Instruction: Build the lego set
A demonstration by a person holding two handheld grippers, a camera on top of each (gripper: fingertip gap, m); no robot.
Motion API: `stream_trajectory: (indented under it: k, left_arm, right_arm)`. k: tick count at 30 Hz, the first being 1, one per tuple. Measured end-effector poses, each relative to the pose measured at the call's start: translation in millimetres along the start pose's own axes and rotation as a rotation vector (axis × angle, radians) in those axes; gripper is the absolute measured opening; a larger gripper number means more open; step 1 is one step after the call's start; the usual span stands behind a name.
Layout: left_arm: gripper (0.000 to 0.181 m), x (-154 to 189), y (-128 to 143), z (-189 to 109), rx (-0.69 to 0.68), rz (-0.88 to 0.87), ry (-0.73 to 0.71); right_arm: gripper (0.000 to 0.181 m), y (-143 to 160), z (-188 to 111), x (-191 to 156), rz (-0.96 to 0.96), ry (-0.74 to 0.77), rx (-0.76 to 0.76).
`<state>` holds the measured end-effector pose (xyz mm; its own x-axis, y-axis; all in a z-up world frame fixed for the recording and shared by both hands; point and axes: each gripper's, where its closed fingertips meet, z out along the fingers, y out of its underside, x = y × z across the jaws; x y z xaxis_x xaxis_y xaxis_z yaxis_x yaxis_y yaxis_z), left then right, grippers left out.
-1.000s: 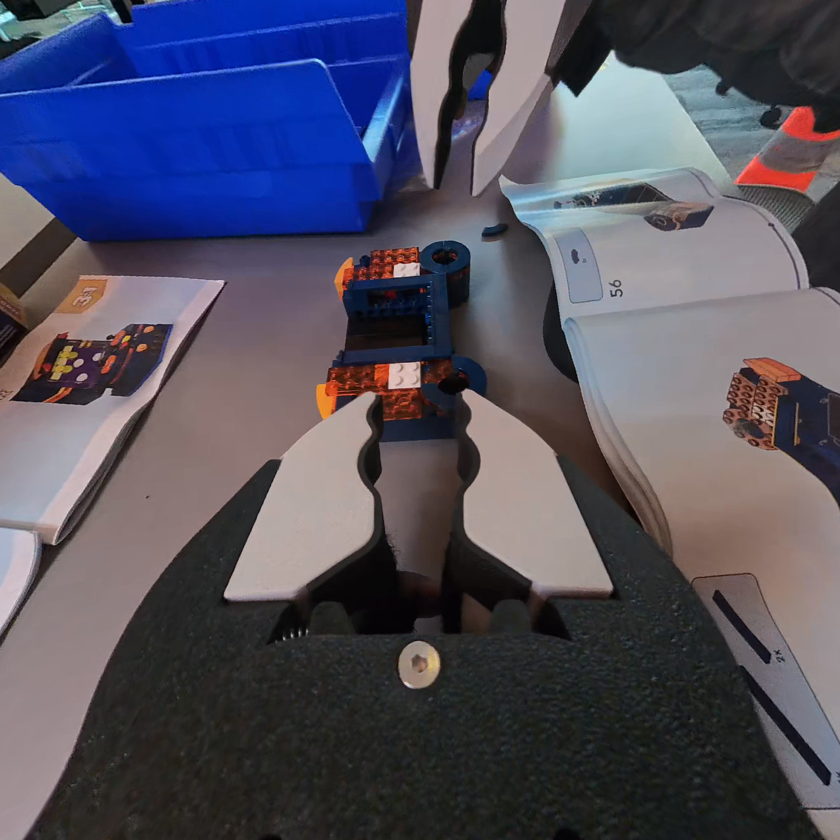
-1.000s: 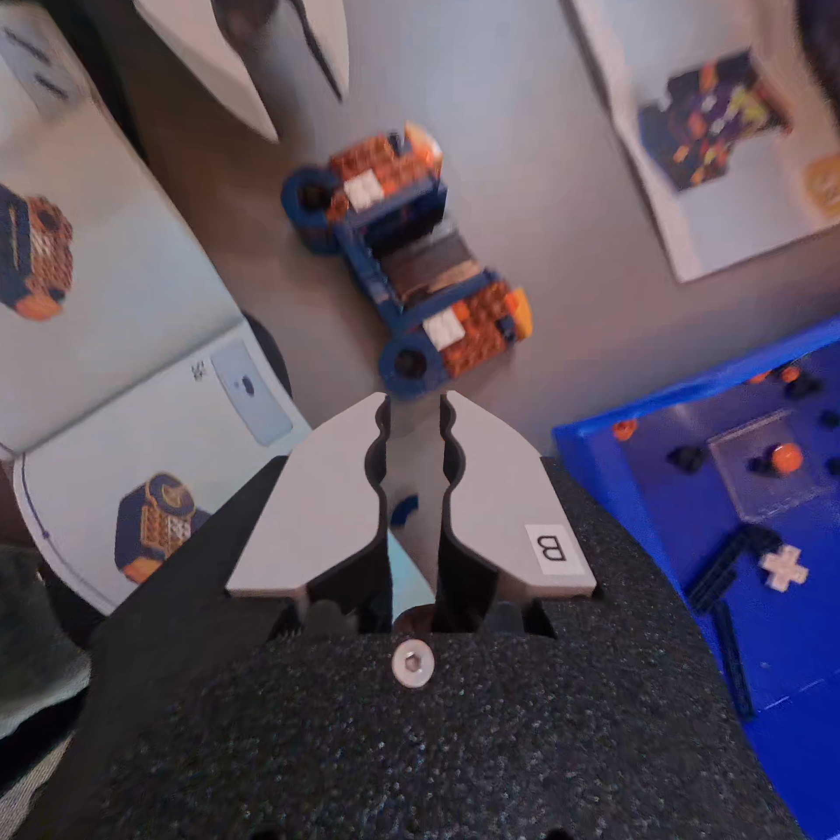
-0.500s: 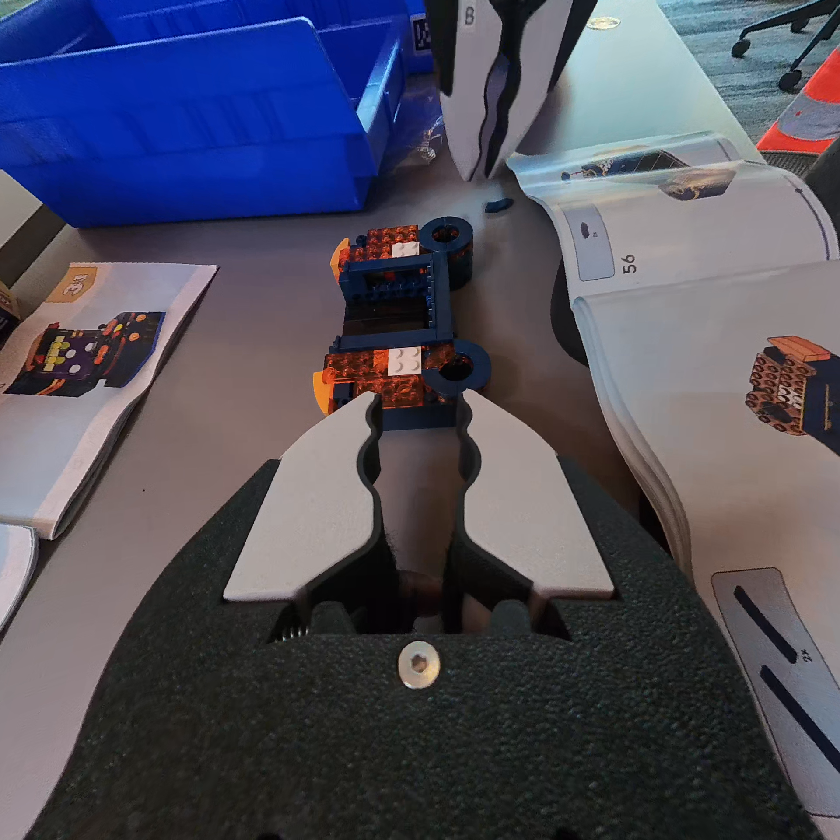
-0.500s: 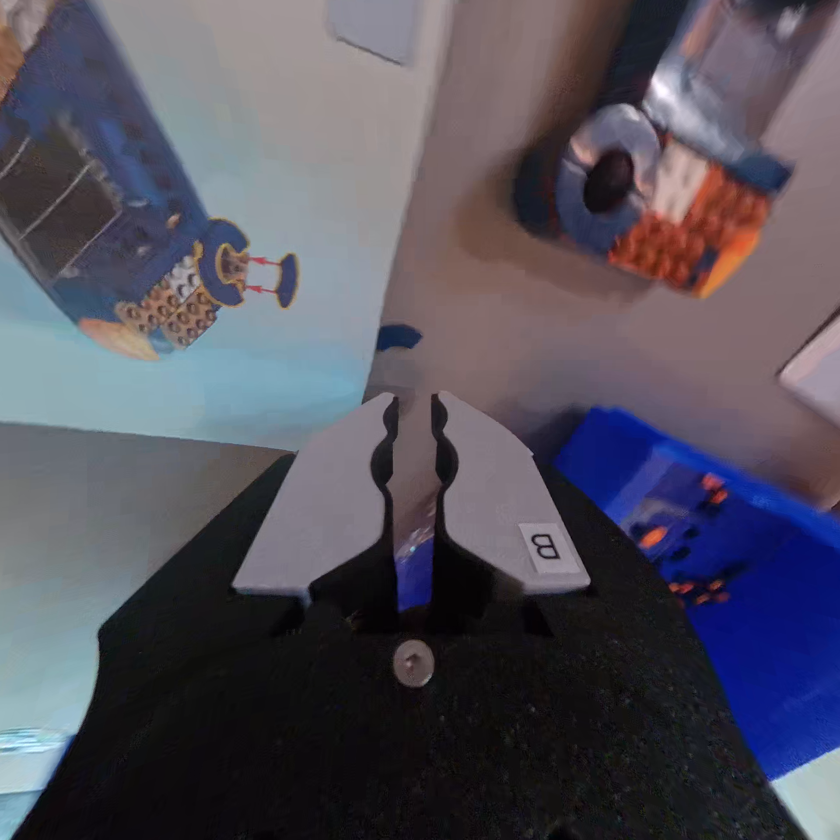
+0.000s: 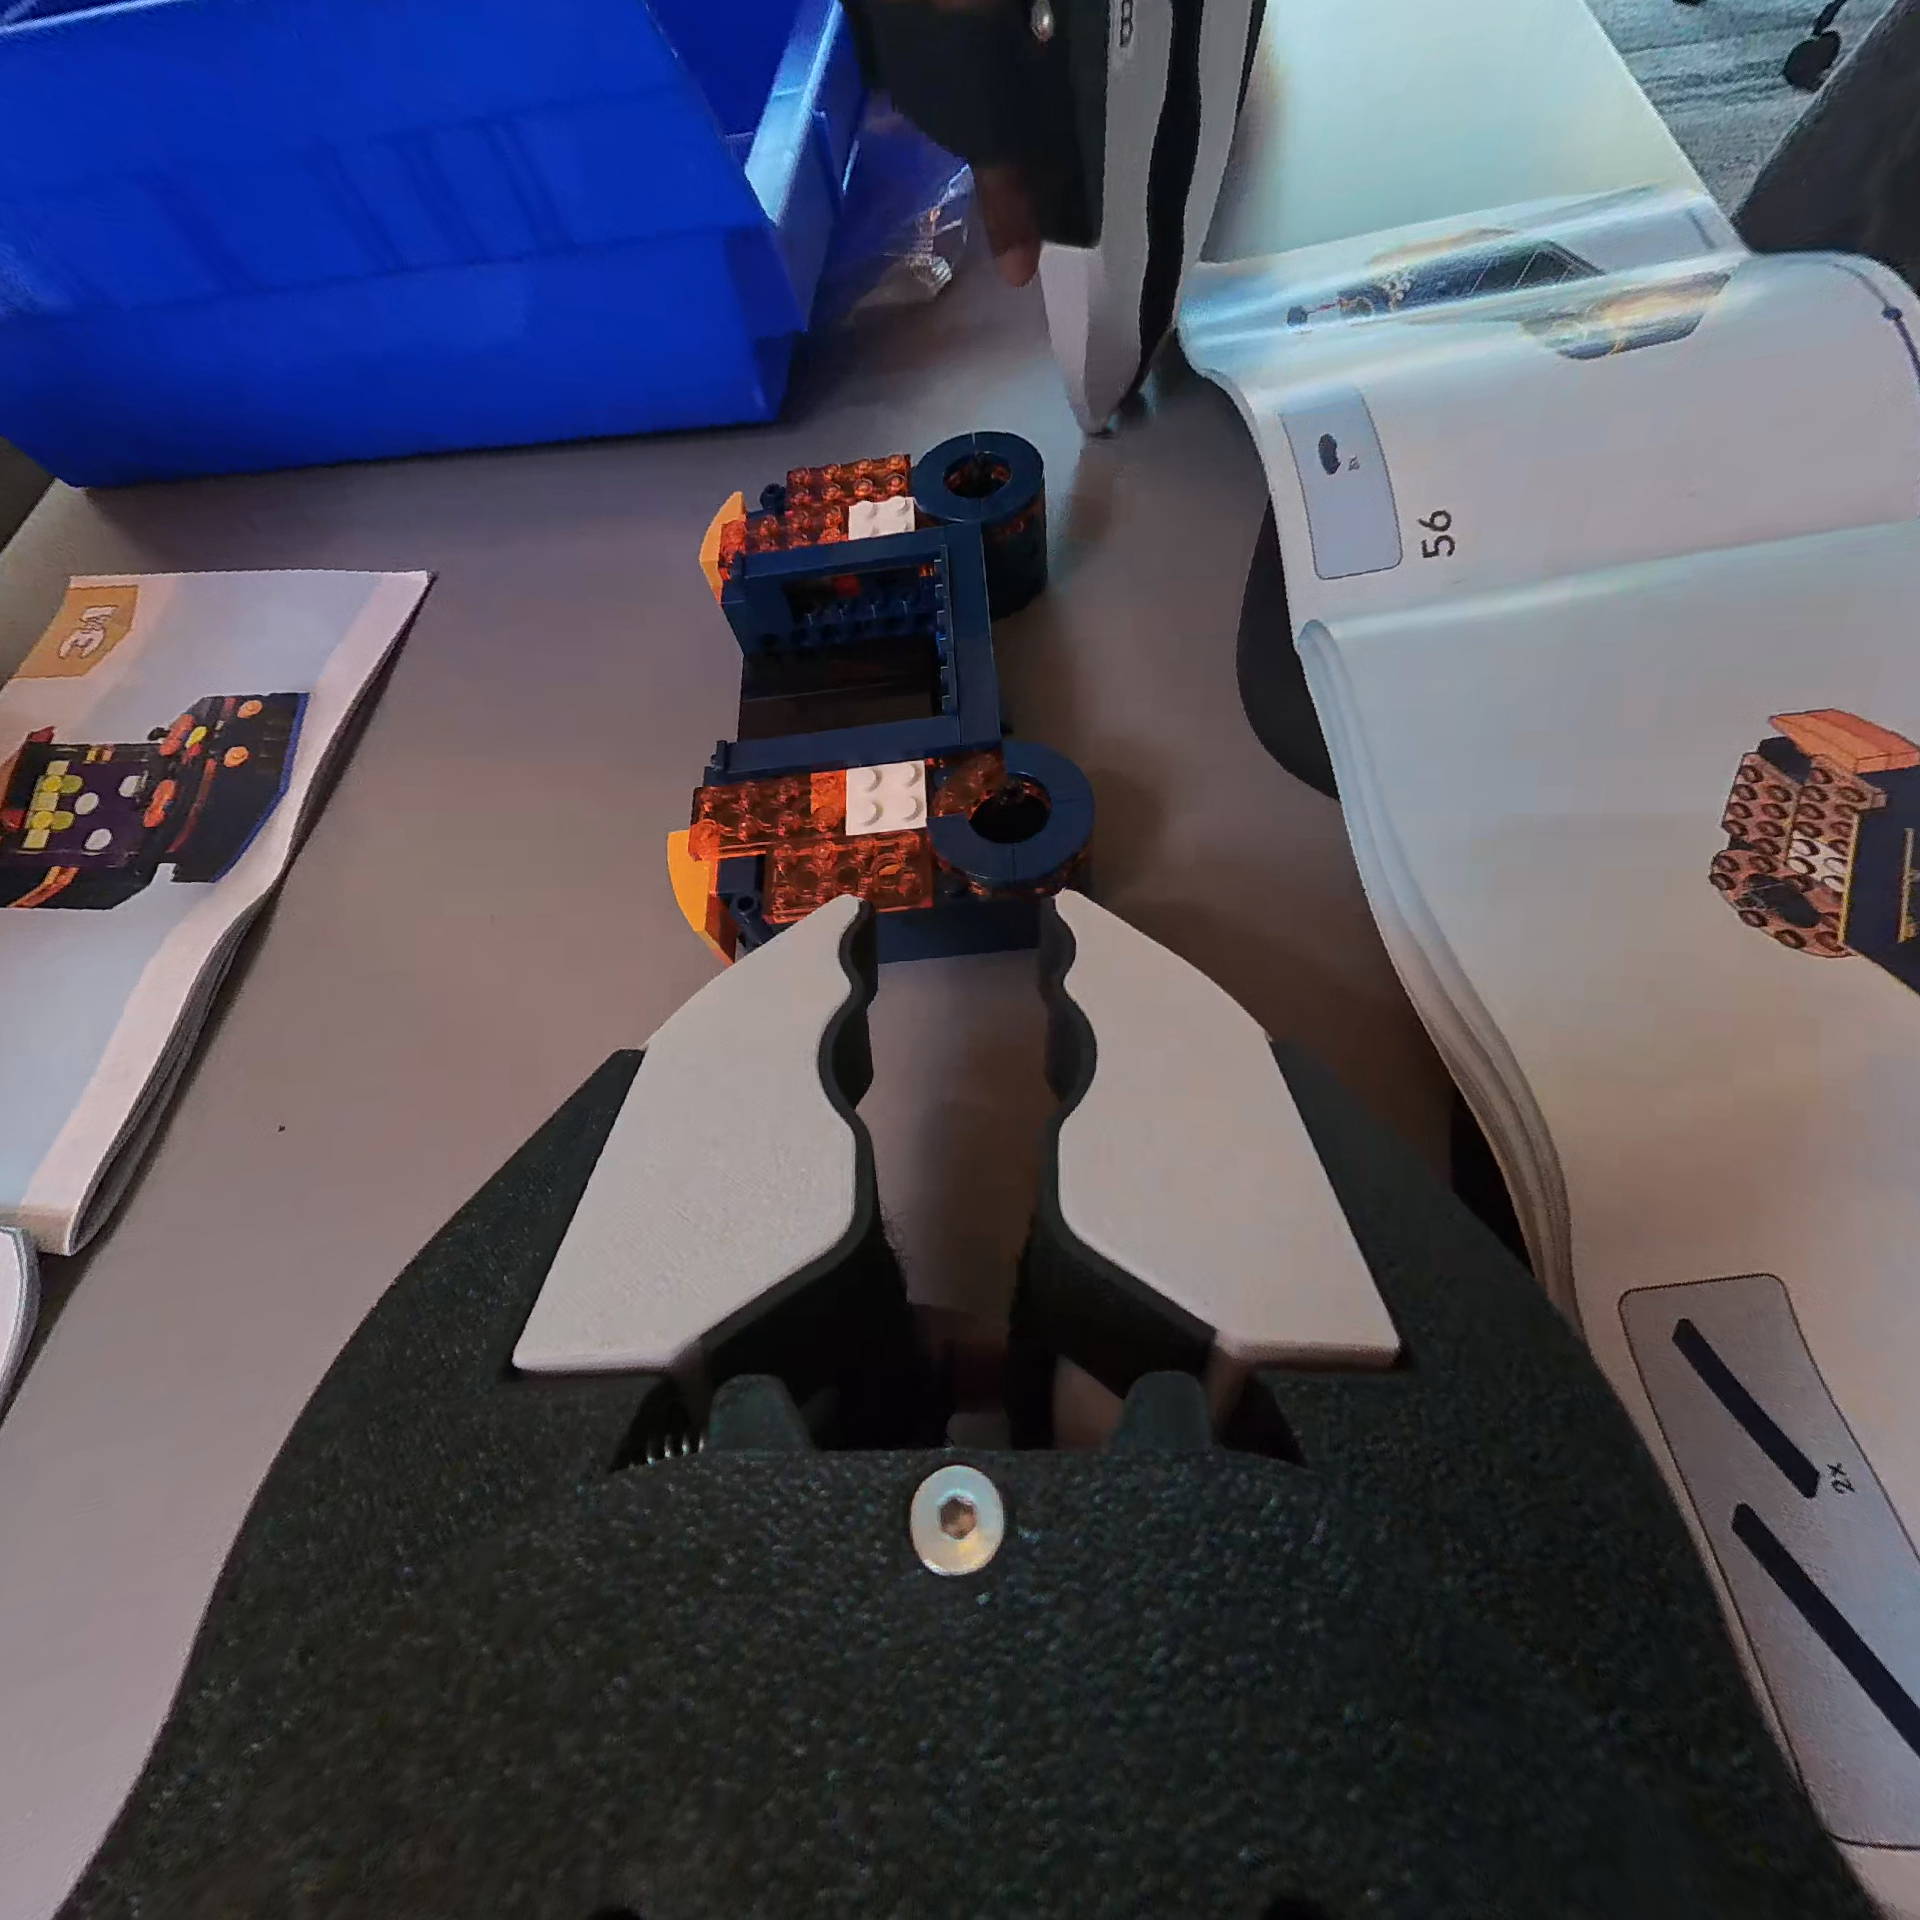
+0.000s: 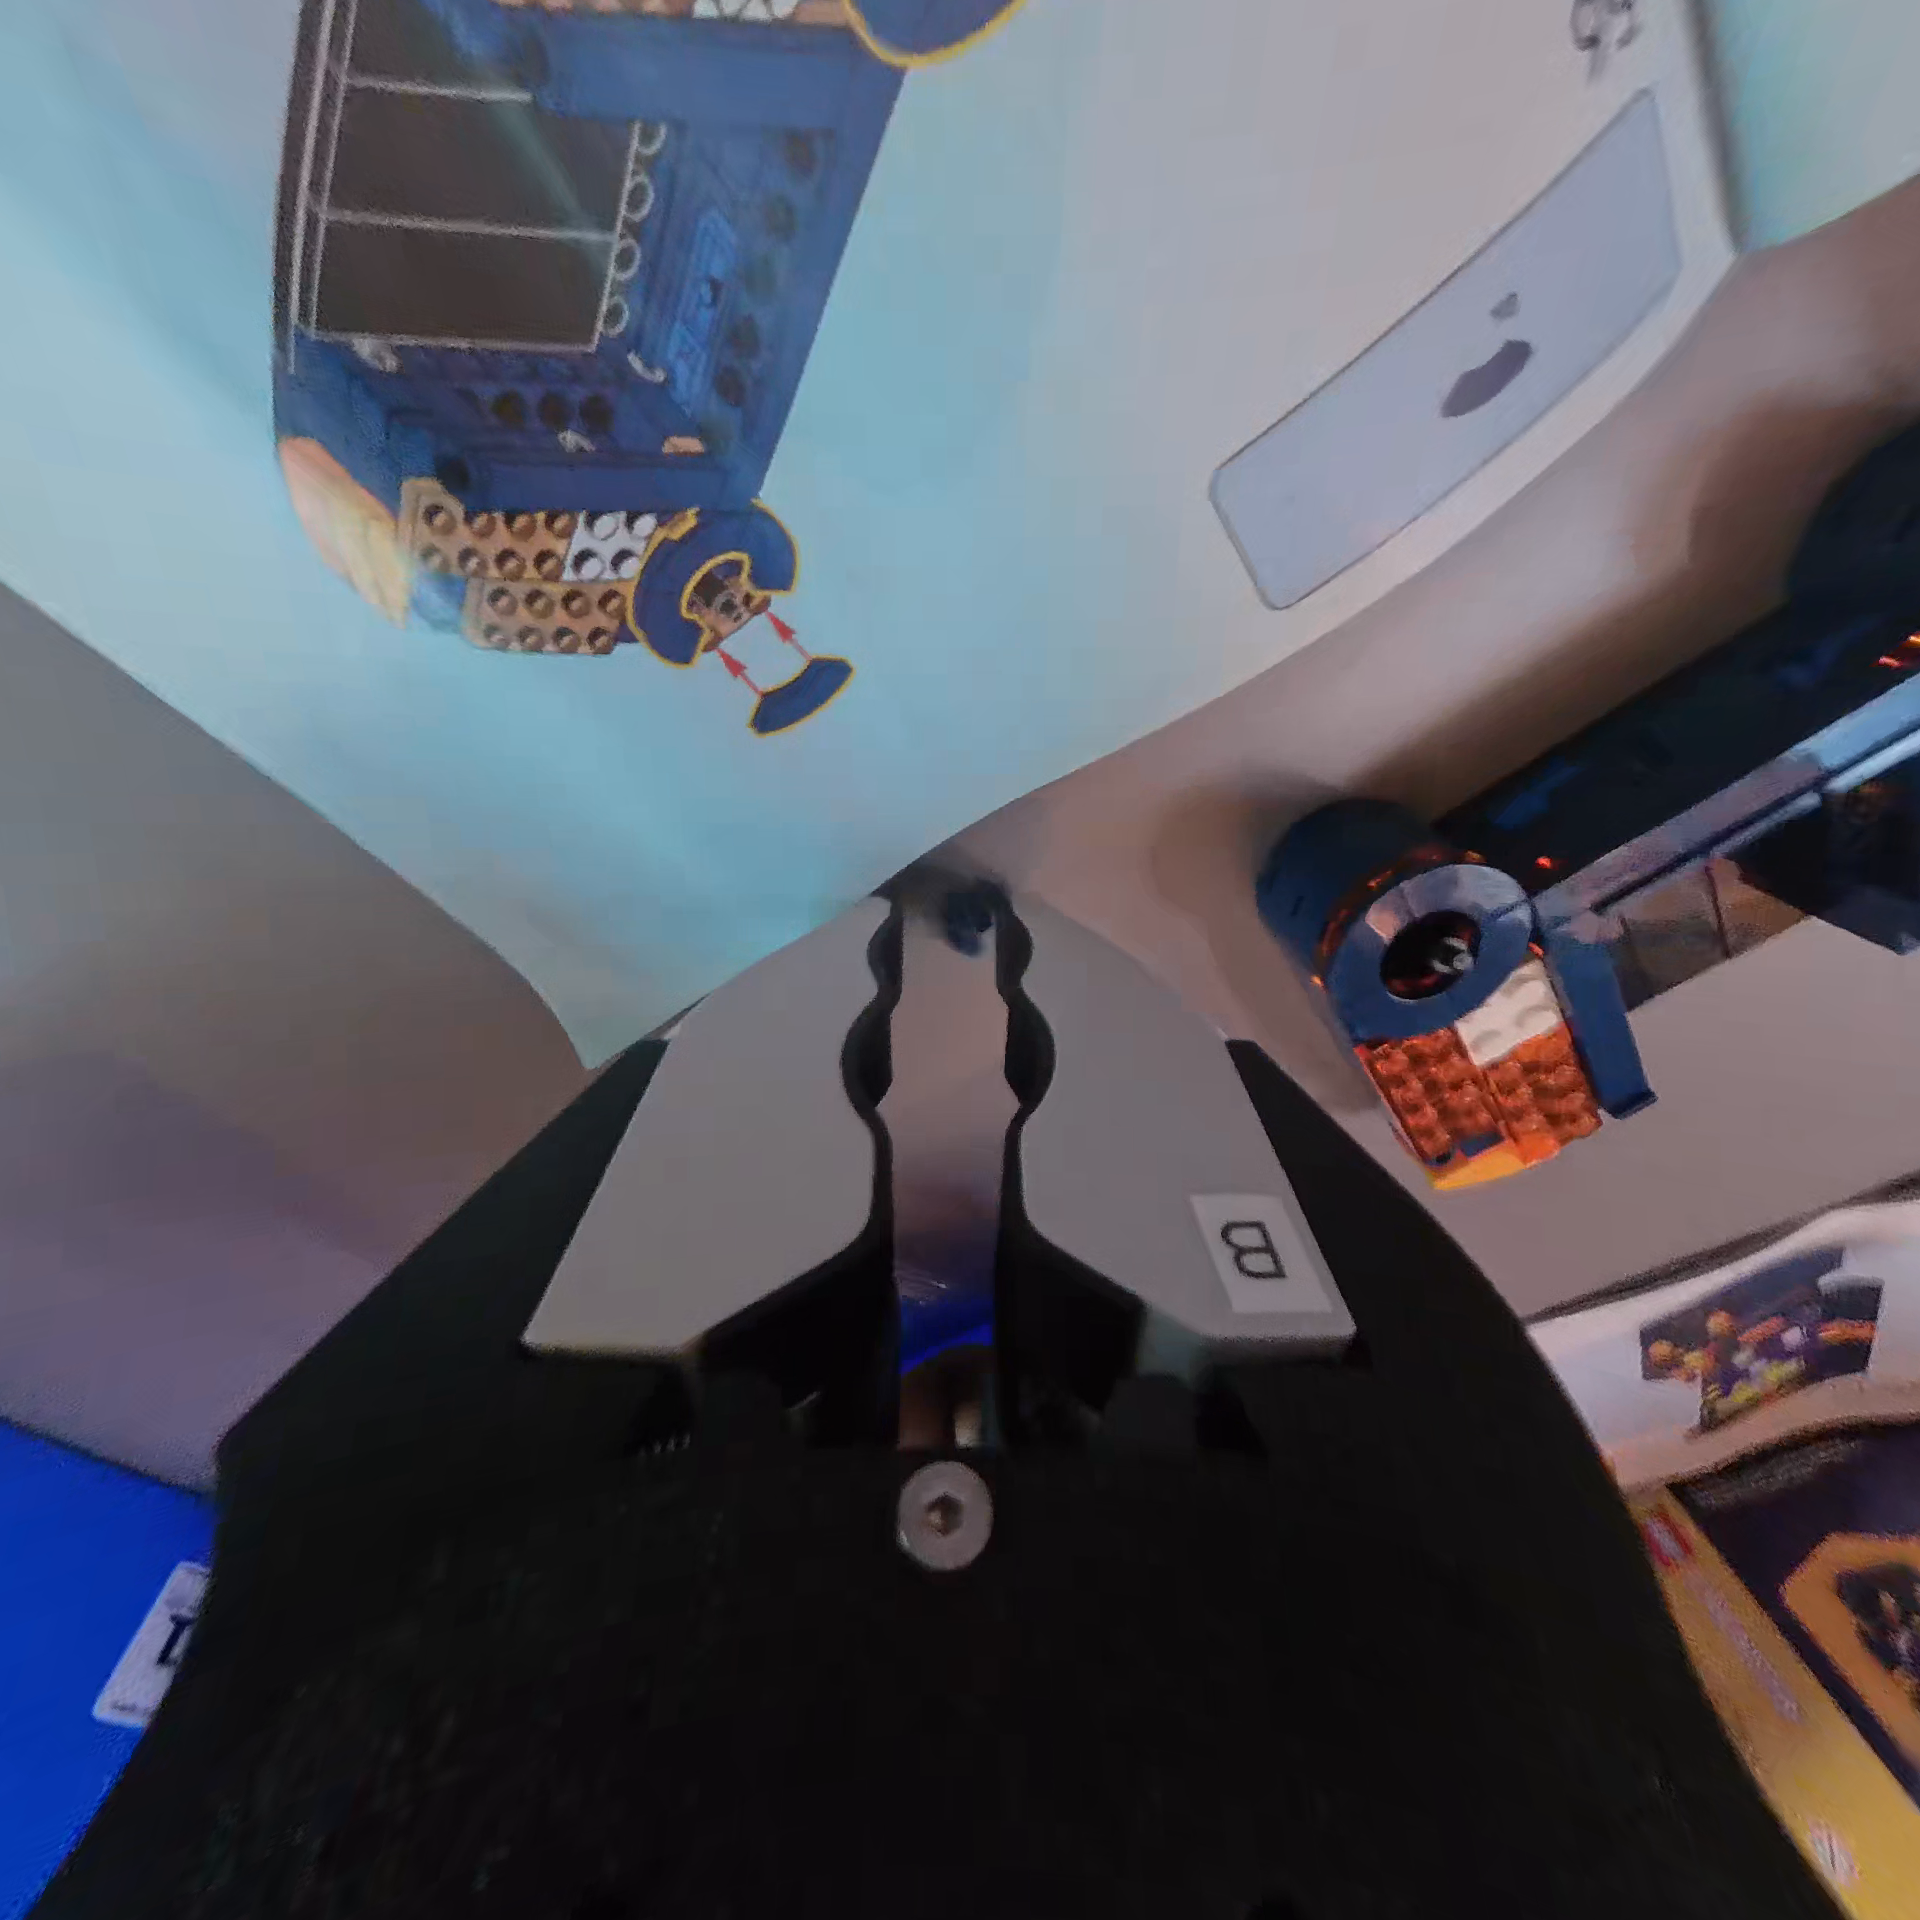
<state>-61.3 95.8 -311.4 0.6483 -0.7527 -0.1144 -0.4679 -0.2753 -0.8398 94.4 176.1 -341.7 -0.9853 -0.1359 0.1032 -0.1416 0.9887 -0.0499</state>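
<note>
Your left gripper (image 5: 951,914) is sitting level, jaws parted, just short of the lego model (image 5: 883,686). Your right gripper (image 6: 945,914) is pointing down at the tabletop (image 5: 499,935), jaws apart around a small blue piece (image 6: 961,920).

- You work at a grey office table (image 5: 499,935), with carpet floor and chair wheels (image 5: 1813,52) behind.
- Blue parts bins (image 5: 364,229) and instruction booklets (image 5: 1662,831) suggest a workplace.

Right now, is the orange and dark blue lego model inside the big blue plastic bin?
No, the orange and dark blue lego model sits on the grey table, in front of the blue plastic bin.
</note>
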Motion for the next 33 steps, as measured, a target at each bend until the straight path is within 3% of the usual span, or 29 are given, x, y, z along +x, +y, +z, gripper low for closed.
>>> stream_trajectory:
  k: [2, 5, 8, 11, 15, 17, 19, 21, 22, 25, 33]
  left_arm:
    - [0.030, 0.3, -0.3, -0.2, 0.003, 0.001, 0.001]
    - [0.029, 1.1, 0.1, 0.2, -0.001, 0.004, 0.004]
    - [0.029, 2.7, -0.1, 0.6, -0.003, 0.009, 0.010]
    - [0.029, 3.8, -0.4, 1.3, -0.003, 0.013, 0.014]
    - [0.029, -1.1, -12.6, -1.3, 0.061, -0.021, -0.026]
    - [0.029, -6.5, -31.2, -9.4, 0.158, -0.089, -0.051]
    - [0.022, -7.8, -62.1, -24.8, 0.343, -0.183, -0.040]
    - [0.017, -10.1, -89.9, -43.9, 0.540, -0.226, -0.050]
    - [0.016, -11.2, -97.2, -51.2, 0.598, -0.211, -0.076]
    - [0.017, -11.4, -98.0, -54.6, 0.578, -0.136, -0.129]
    - [0.010, -4.6, -93.7, -47.8, 0.499, -0.126, -0.092]
  right_arm:
    - [0.008, -0.6, 1.0, 3.5, 0.048, -0.007, 0.005]
    - [0.008, 5.5, 1.4, 11.4, 0.327, 0.006, -0.006]
    - [0.008, 18.7, 0.4, 19.2, 0.557, 0.131, -0.058]
    - [0.008, 16.0, -1.3, 17.4, 0.775, 0.187, -0.012]
    - [0.008, 14.7, -32.0, 47.6, 0.982, 0.413, 0.105]
    - [0.008, 13.5, -62.5, 76.8, 0.995, 0.631, 0.143]
    - [0.008, 4.6, -94.4, 106.1, 0.895, 0.881, 0.145]
    - [0.008, -19.9, -109.3, 130.7, 0.856, 0.981, 0.255]
    - [0.008, -32.1, -109.3, 140.8, 0.893, 0.961, 0.341]
    - [0.008, -56.2, -110.9, 164.0, 0.887, 0.955, 0.490]
    - [0.008, -64.2, -105.4, 173.9, 0.795, 0.962, 0.377]
